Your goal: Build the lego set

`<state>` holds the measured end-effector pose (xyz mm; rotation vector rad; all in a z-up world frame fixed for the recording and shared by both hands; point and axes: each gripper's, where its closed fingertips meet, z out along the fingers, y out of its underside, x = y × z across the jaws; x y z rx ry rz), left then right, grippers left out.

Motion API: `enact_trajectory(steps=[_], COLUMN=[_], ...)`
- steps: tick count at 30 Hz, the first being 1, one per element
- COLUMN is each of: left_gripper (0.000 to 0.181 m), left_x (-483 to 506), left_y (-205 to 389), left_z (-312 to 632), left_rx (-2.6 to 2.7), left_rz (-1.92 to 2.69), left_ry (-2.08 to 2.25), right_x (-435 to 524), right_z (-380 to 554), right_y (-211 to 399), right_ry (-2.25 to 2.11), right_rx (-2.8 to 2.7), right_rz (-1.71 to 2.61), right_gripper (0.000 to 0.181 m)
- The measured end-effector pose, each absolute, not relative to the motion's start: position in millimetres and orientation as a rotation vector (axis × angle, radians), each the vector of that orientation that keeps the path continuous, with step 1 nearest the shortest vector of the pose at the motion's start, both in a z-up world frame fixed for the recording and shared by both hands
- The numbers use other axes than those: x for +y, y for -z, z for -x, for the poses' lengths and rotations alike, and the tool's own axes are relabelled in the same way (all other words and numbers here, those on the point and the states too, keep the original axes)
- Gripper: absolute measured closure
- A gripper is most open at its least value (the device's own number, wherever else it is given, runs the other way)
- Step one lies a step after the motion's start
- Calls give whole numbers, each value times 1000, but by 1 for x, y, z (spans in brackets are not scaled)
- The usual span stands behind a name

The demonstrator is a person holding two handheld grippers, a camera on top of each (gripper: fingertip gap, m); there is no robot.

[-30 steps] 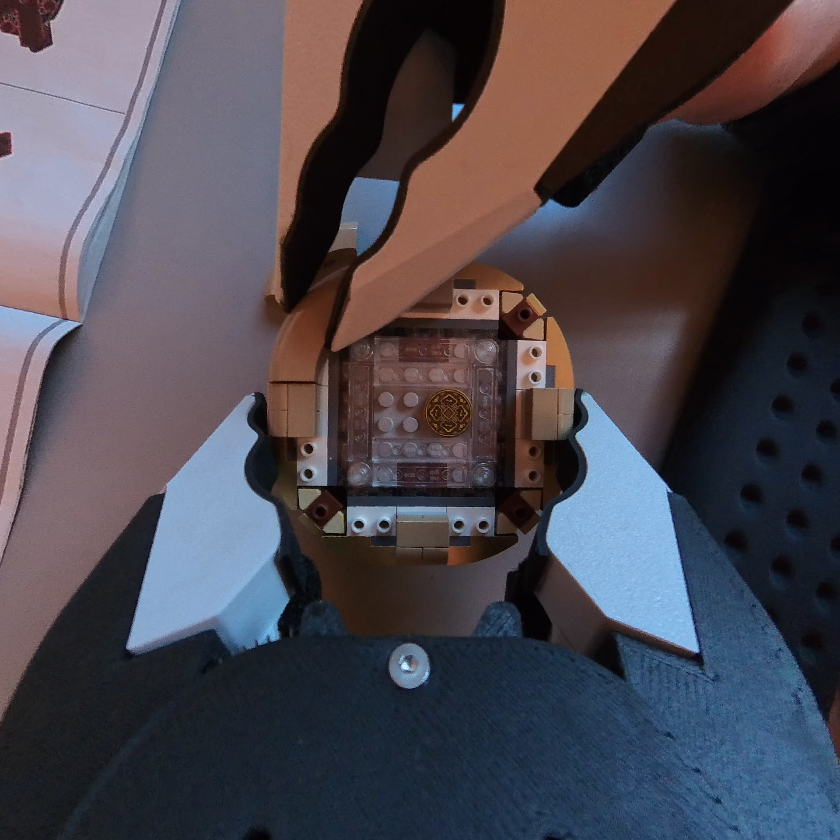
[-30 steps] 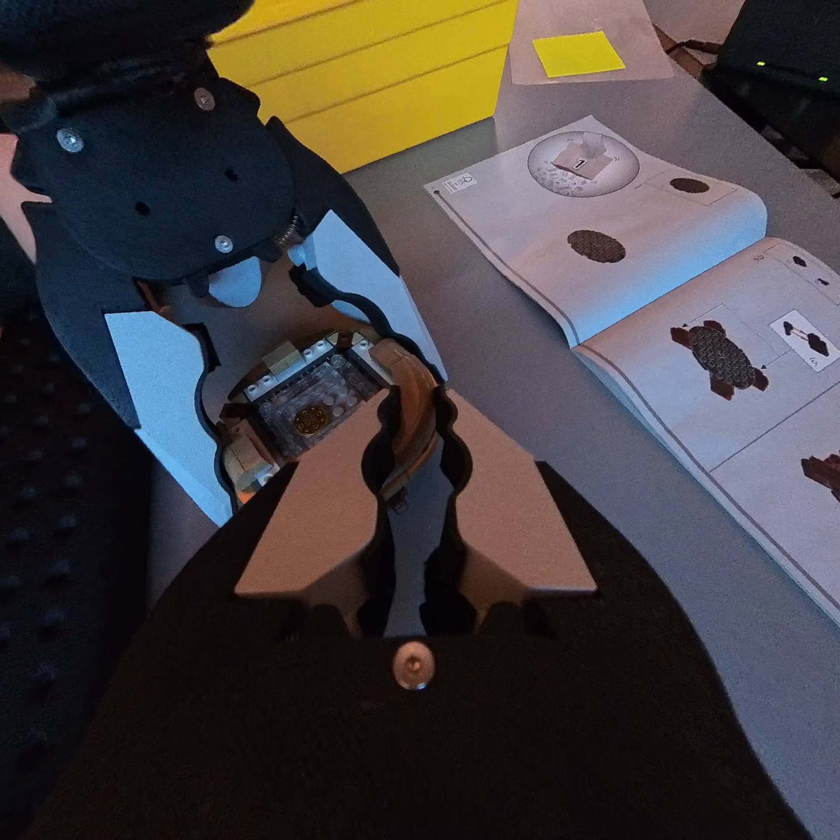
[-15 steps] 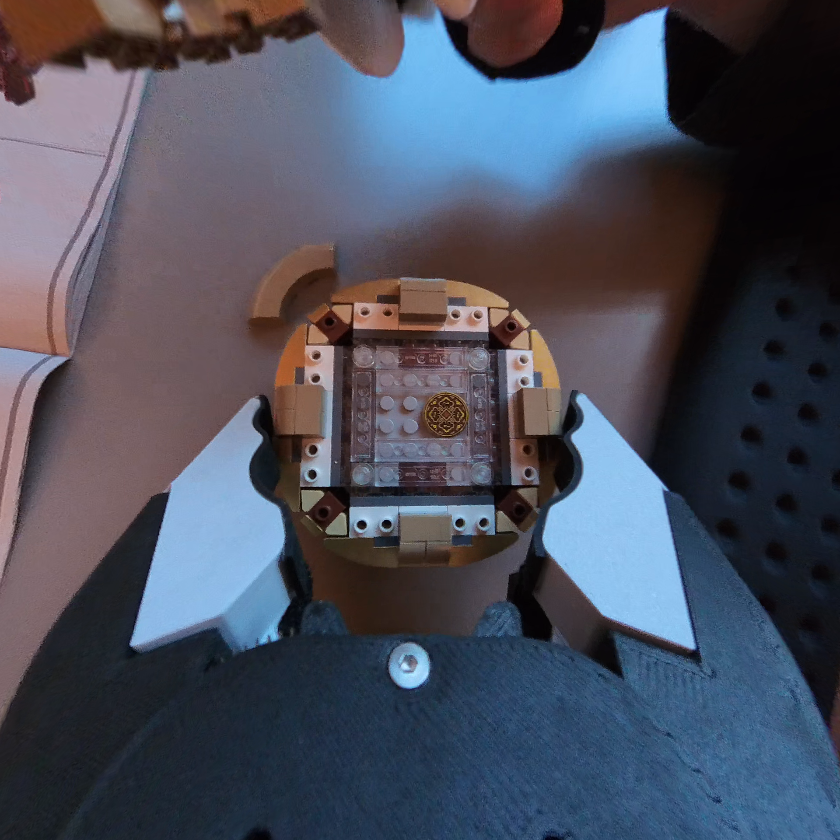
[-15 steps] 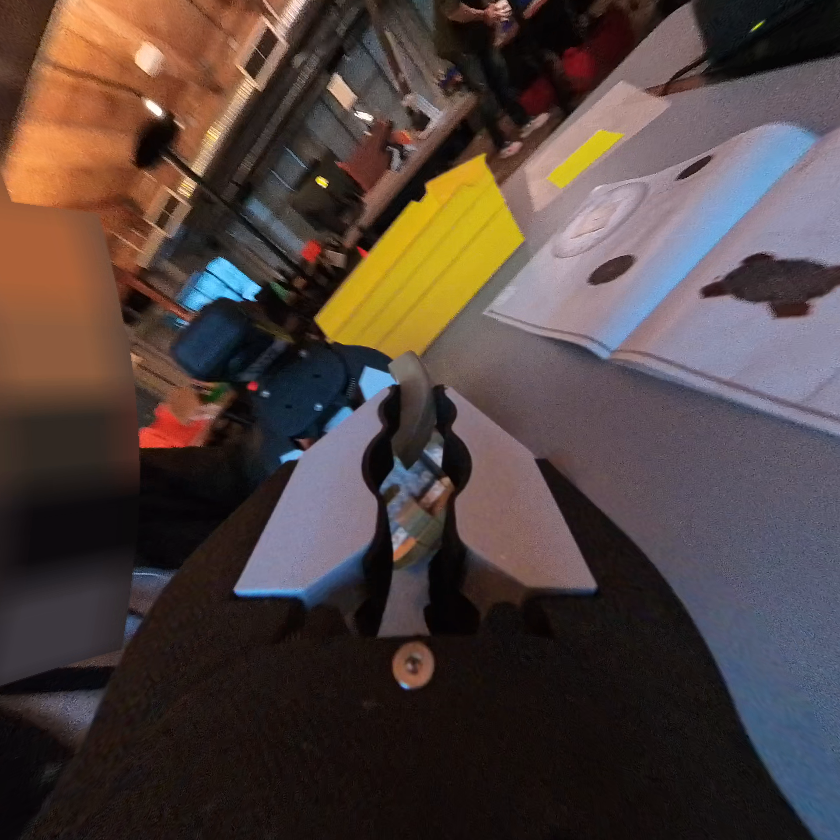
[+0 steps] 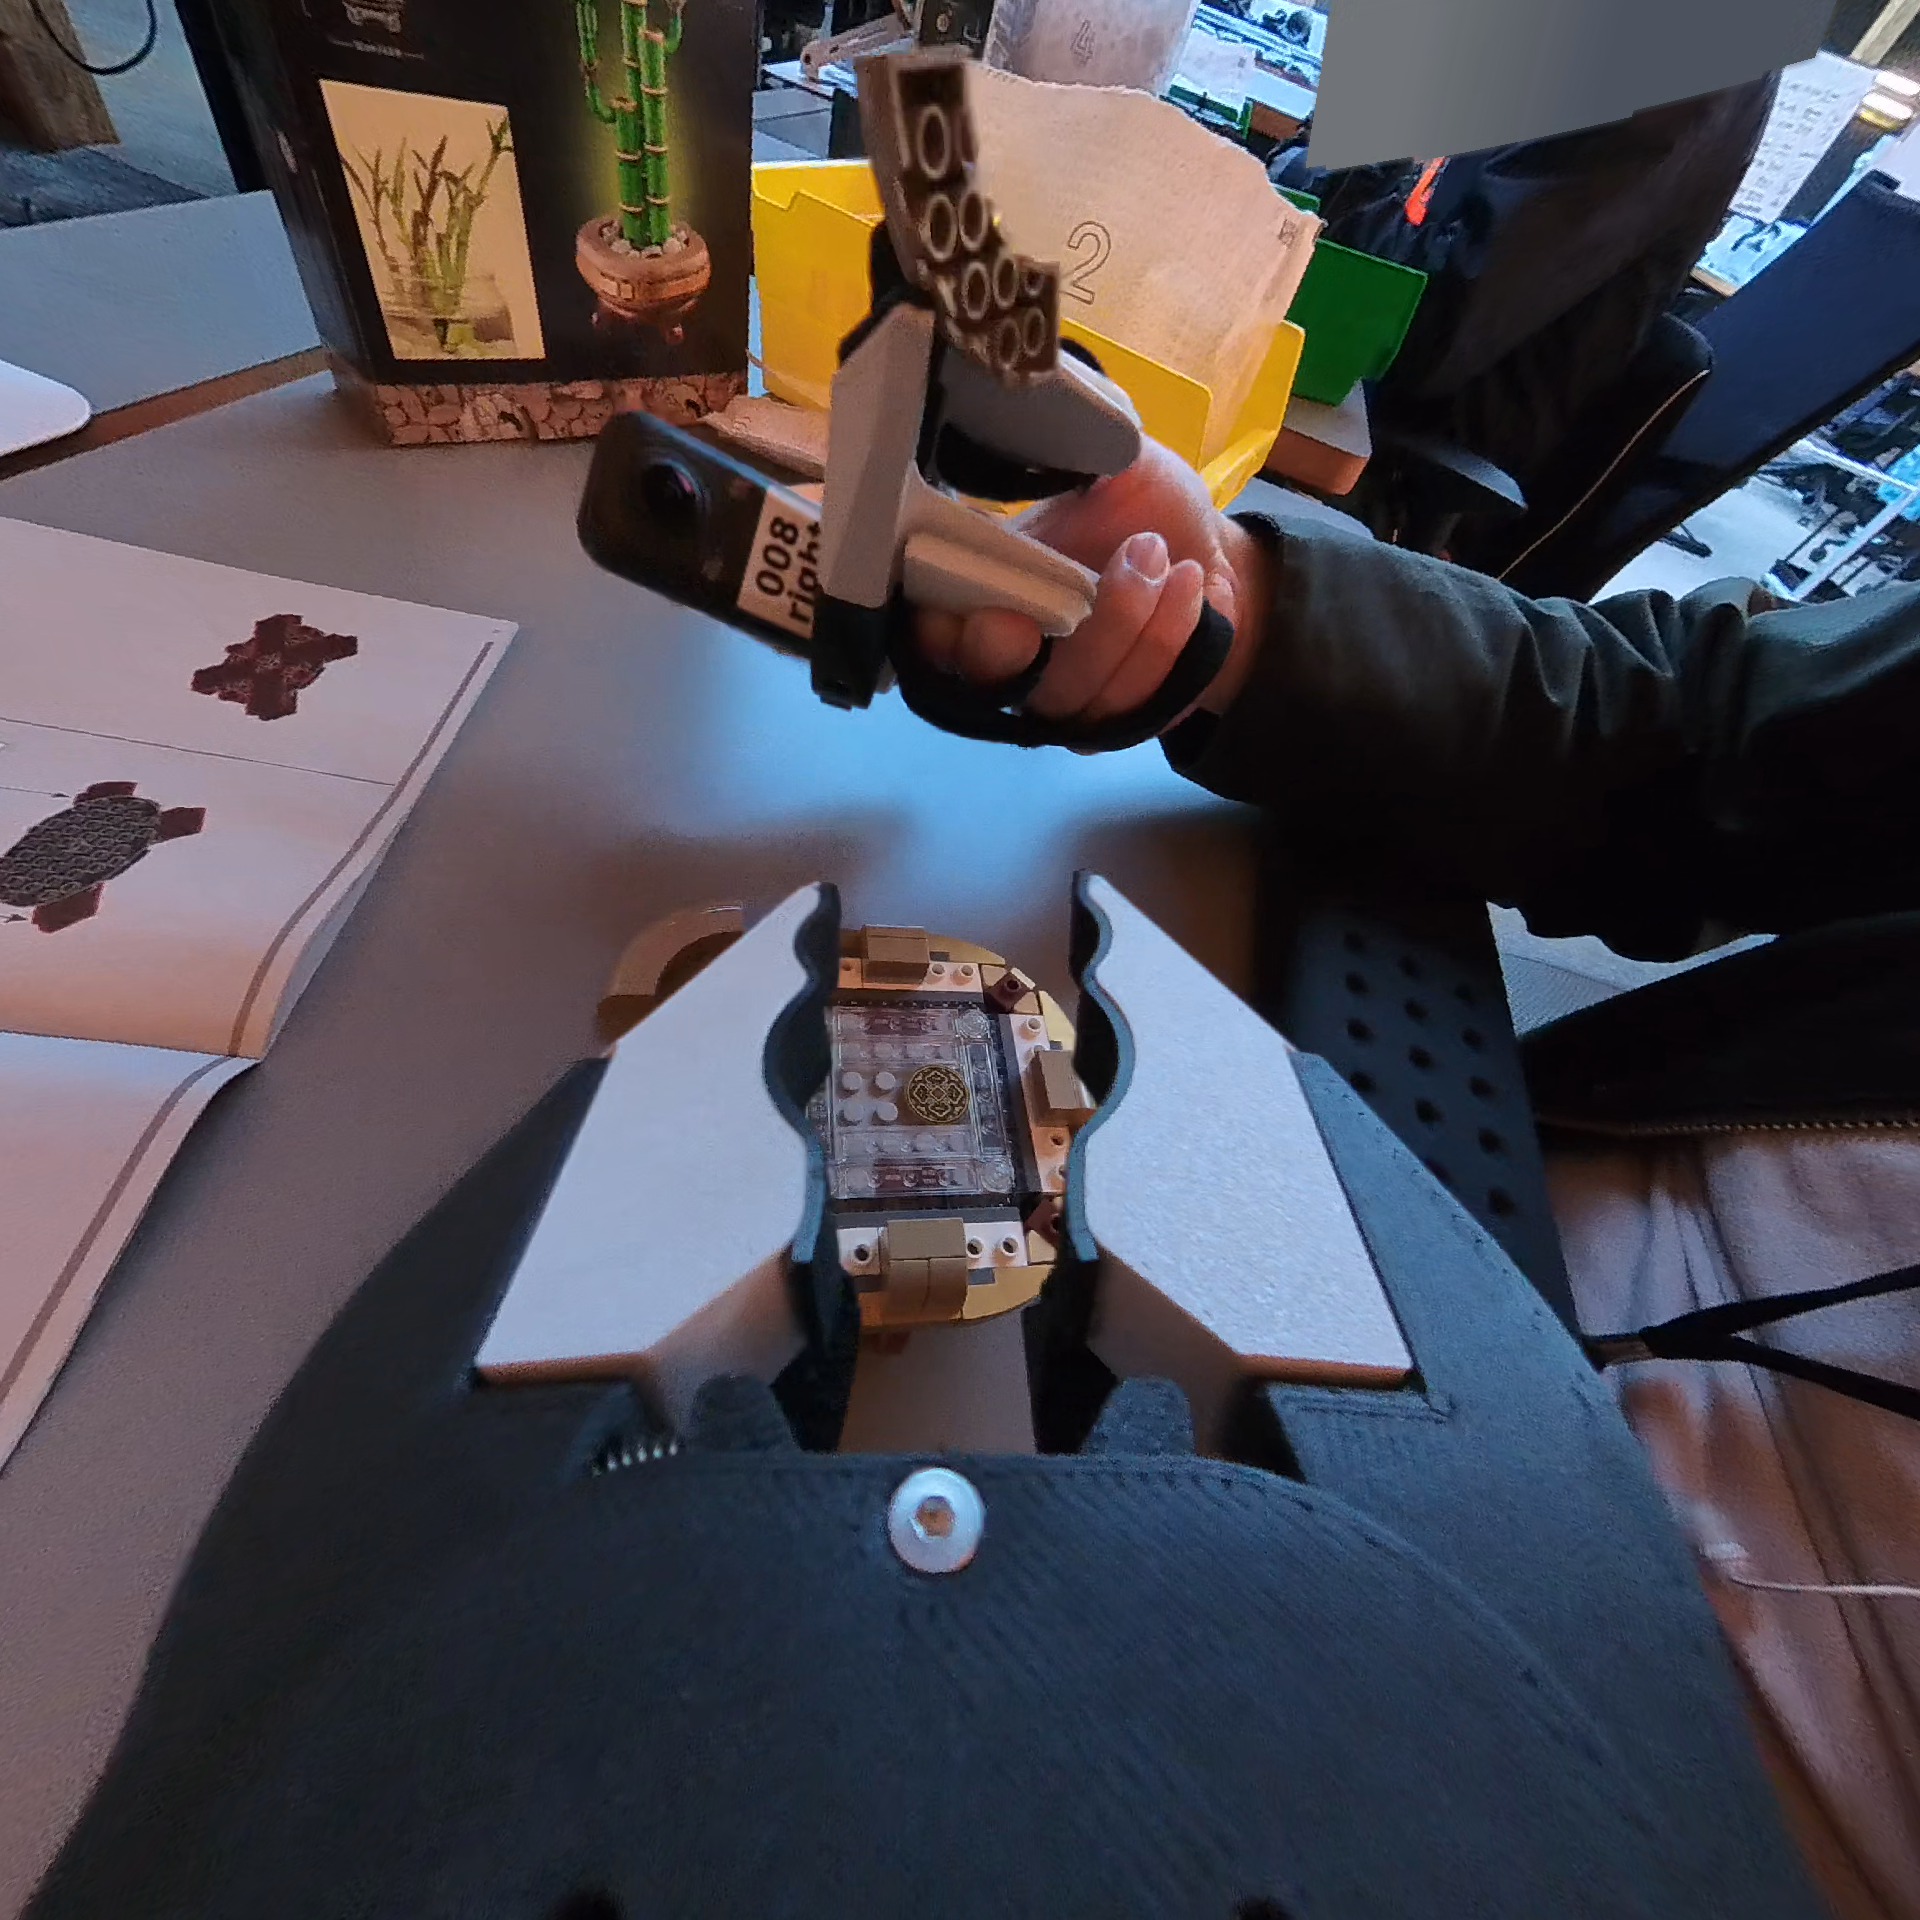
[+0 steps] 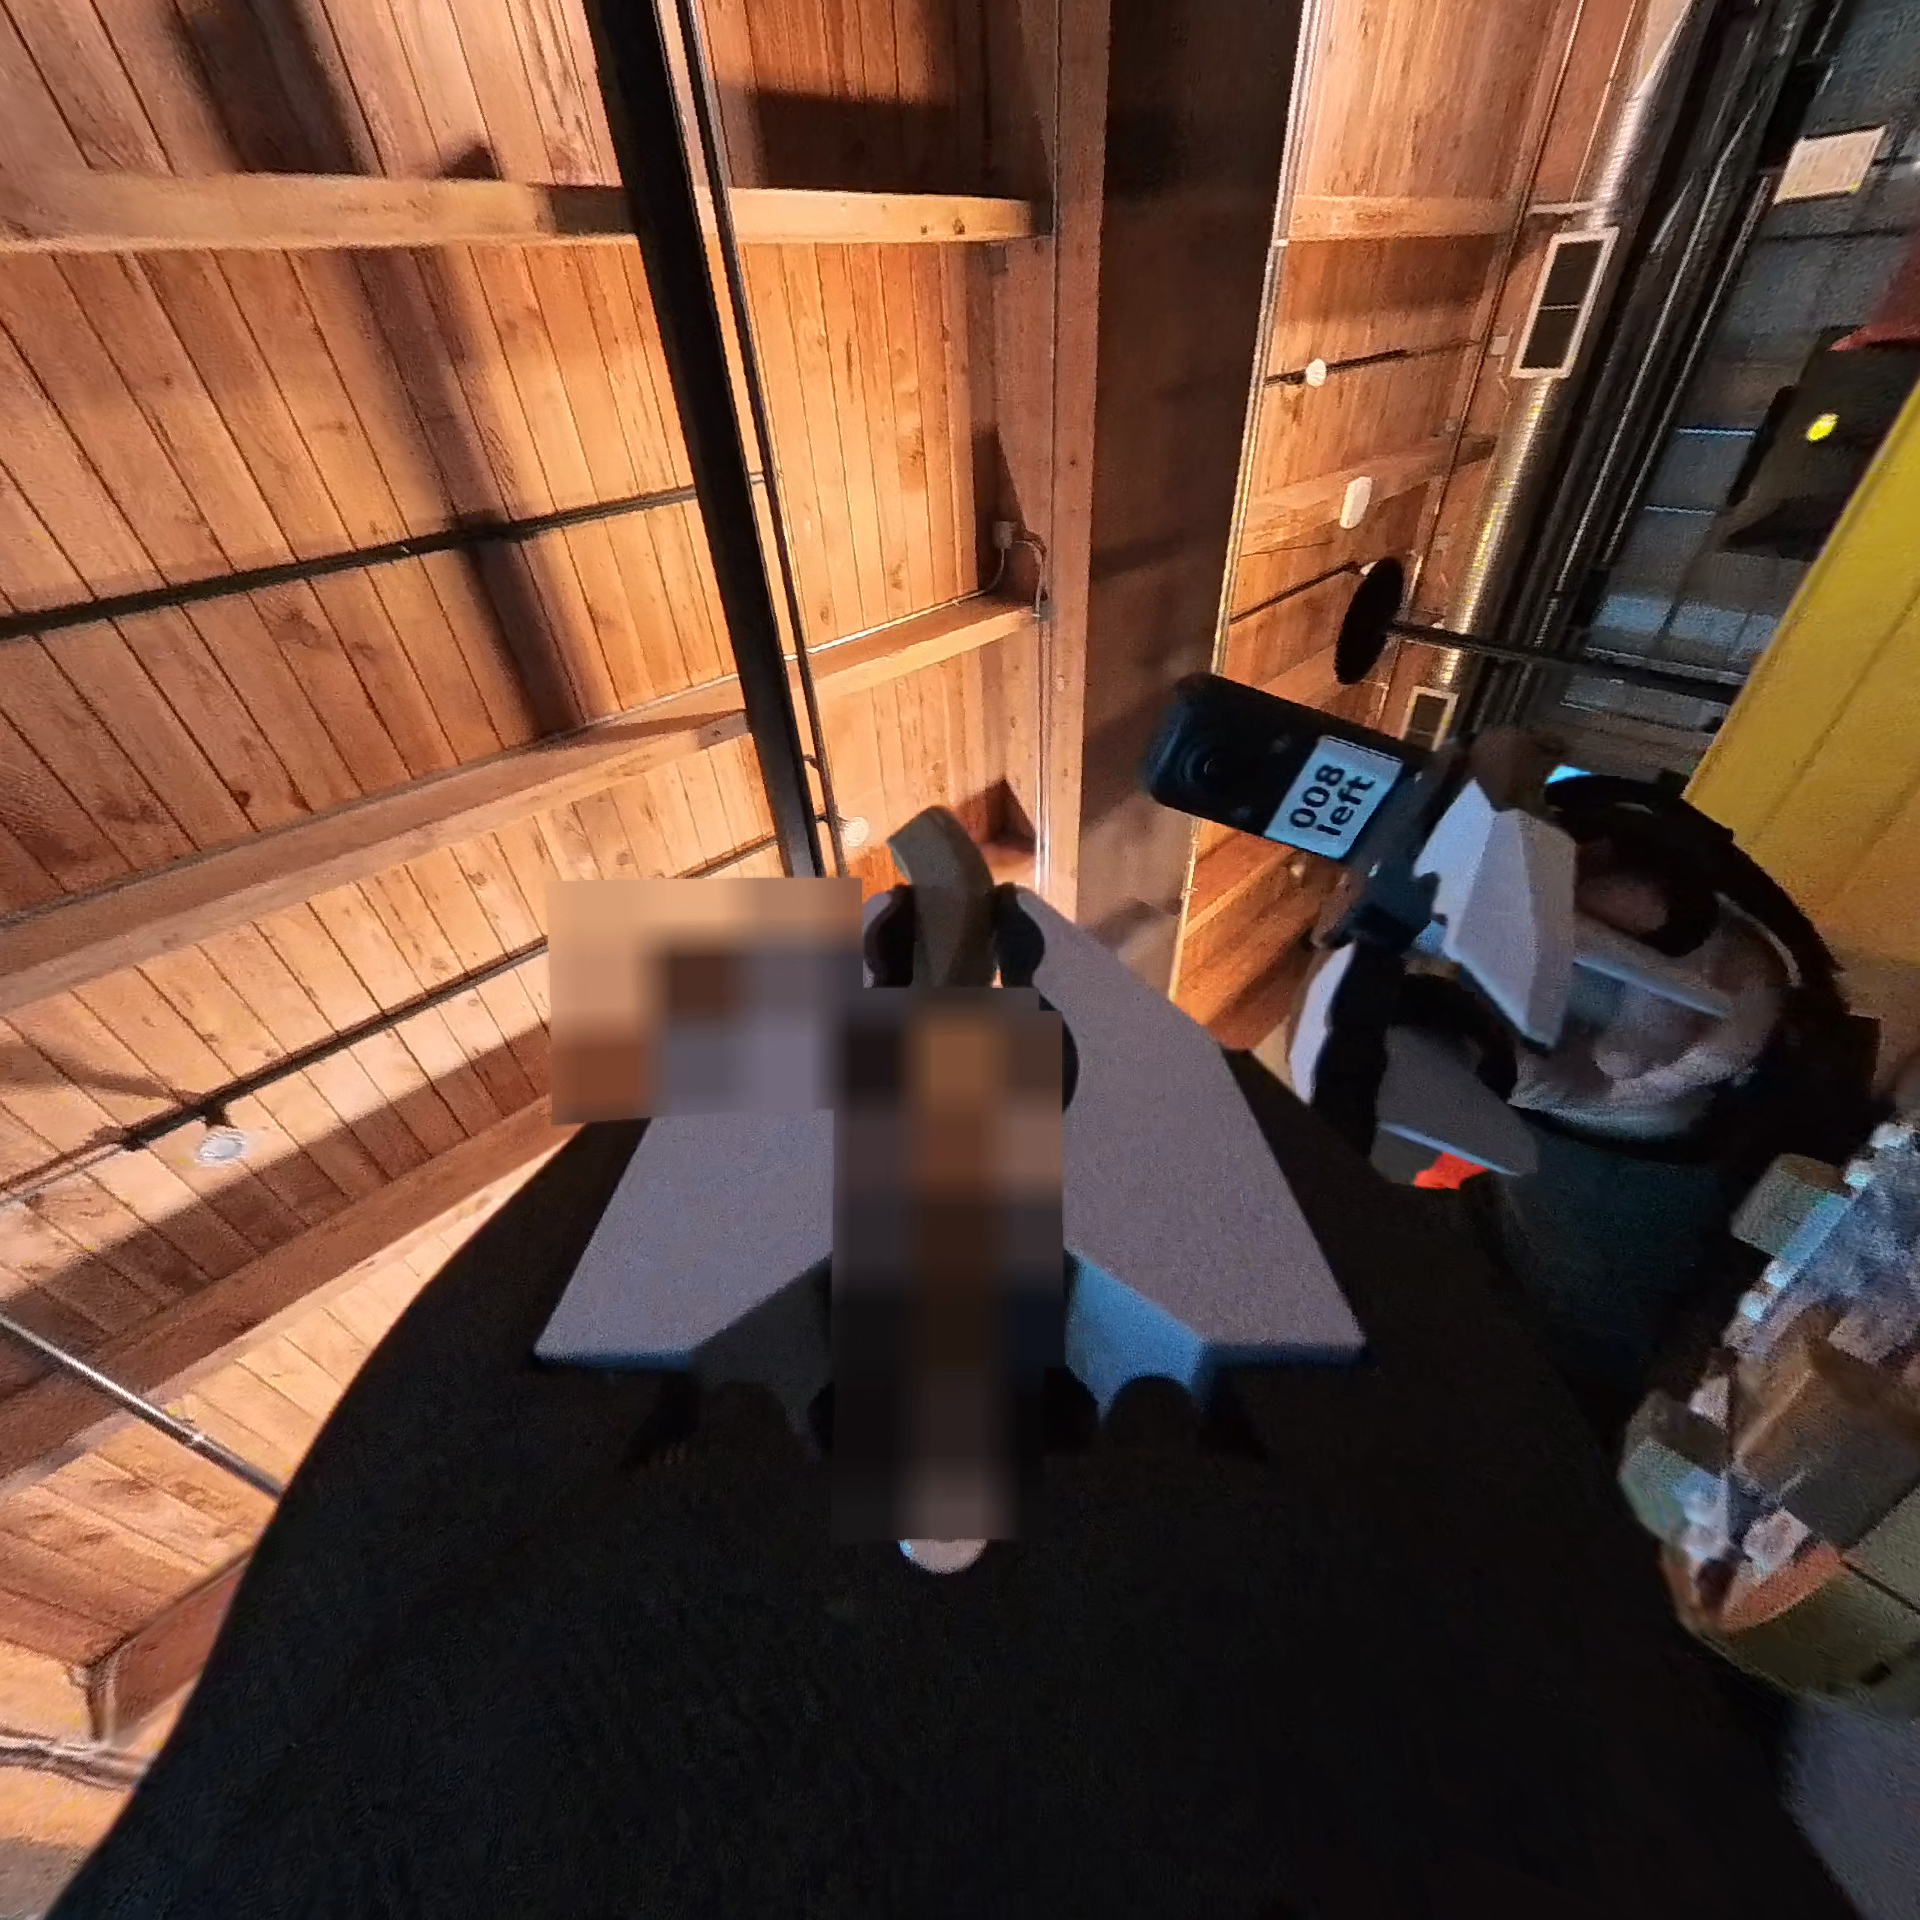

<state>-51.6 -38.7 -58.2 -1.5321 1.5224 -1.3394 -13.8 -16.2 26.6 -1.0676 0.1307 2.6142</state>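
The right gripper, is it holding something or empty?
Holding. The right gripper is shut on a tan curved lego piece, raised studs-down side showing above the table; the piece's arc pokes out between its fingertips.

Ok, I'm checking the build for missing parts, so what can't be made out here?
- round base: its left side, left wrist view, hidden behind the left gripper's finger.
- round base again, right wrist view: blurred, cut by the right edge.
- brick piece held in the right gripper: lower part under a mosaic patch.
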Motion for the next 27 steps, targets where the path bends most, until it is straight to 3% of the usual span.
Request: enact_trajectory(steps=[7,19,23,27], left_gripper=[155,157,153,139], left_x=[-38,-34,-30,-21], left_y=[59,43,34,19], left_z=[54,58,61,68], left_rx=[1533,1444,1371,1257], left_rz=[1529,1517,1514,1494], left_ry=[1331,1466,1553,1683], right_x=[-12,-9,-9,-12], right_z=[-3,7,29,38], right_y=[-34,-23,-5,-1], right_ry=[-2728,-2710,-2296,-1607], right_rx=[260,275,15,-417], right_rz=[901,991,1351,1511], right_gripper=[170,170,169,169])
